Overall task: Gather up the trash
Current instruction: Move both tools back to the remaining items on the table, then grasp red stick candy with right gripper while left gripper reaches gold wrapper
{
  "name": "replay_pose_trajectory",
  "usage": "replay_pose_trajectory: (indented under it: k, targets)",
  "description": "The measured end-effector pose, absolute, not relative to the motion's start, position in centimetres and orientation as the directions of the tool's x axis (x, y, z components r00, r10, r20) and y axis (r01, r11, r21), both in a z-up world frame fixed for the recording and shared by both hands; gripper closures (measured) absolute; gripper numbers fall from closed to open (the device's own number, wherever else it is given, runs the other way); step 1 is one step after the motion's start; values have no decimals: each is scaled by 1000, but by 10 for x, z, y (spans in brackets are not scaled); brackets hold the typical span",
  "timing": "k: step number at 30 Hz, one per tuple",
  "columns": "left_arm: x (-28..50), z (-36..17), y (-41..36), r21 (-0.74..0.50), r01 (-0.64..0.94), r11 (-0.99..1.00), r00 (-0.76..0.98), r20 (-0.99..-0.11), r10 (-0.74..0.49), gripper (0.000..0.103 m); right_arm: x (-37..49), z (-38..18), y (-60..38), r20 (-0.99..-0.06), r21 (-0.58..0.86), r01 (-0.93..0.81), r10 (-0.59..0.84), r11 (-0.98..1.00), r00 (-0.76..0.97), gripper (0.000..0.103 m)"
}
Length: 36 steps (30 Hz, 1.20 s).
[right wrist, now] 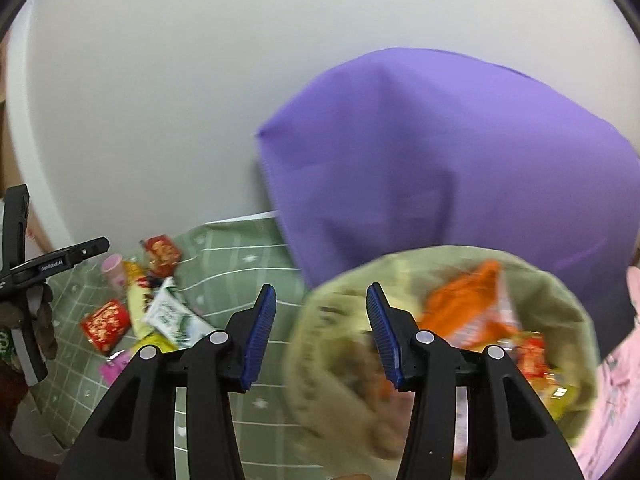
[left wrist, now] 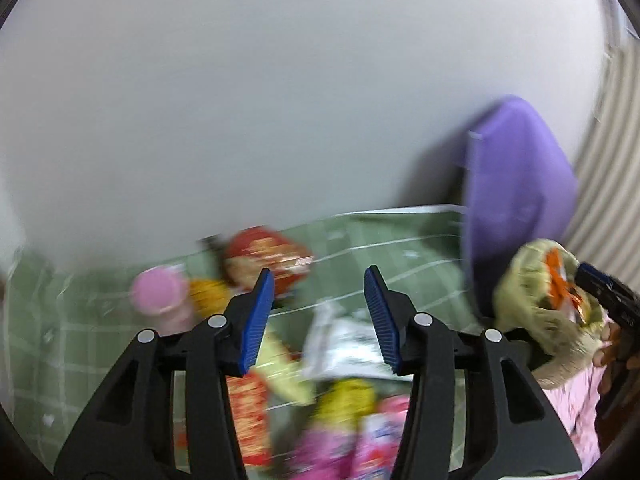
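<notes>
- Green checked cloth (left wrist: 400,240) covers the tabletop, and loose snack wrappers are scattered over it
- Left hand-held gripper (left wrist: 320,312) stands with its blue pads apart and nothing between them; the left wrist view is blurred
- Just below and between its fingers lies a white crumpled wrapper (left wrist: 344,344), not touched by either pad
- Beyond the left finger sit a red packet (left wrist: 268,256) and a pink cup (left wrist: 160,296), with a yellow wrapper (left wrist: 206,292) between them
- Nearer the camera, under the fingers, lie another red packet (left wrist: 246,412), a yellow piece (left wrist: 348,400) and pink wrappers (left wrist: 320,448)
- Right hand-held gripper (right wrist: 322,320) also has its pads spread with nothing clamped; its right finger hangs over the olive trash bag (right wrist: 344,360), its left finger over bare cloth
- Inside the open bag an orange wrapper (right wrist: 464,304) and a small red packet (right wrist: 532,356) show; the bag's contents are smeared by blur
- Behind the bag stands a purple sheet (right wrist: 440,152), leaning up against the pale wall (right wrist: 180,60)
- Seen from the right wrist, the wrapper pile lies well to the left of the bag, near the other gripper's black frame and a person's hand (right wrist: 44,320) holding it
- Pink fabric (right wrist: 616,392) shows at the right edge beside the bag
</notes>
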<state>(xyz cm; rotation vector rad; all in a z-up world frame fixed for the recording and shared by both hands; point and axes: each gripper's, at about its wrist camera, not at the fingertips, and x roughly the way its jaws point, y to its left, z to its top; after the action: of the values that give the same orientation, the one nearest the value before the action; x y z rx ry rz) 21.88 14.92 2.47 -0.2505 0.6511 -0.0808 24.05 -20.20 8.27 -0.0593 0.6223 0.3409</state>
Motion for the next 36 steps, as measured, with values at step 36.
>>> replay_pose_trajectory:
  k: [36]
  targets:
    - [186,-47,280,-345,-214,914,753,-655,-71,58,349,-31,124,-801,-78,-831,462,551,381,83]
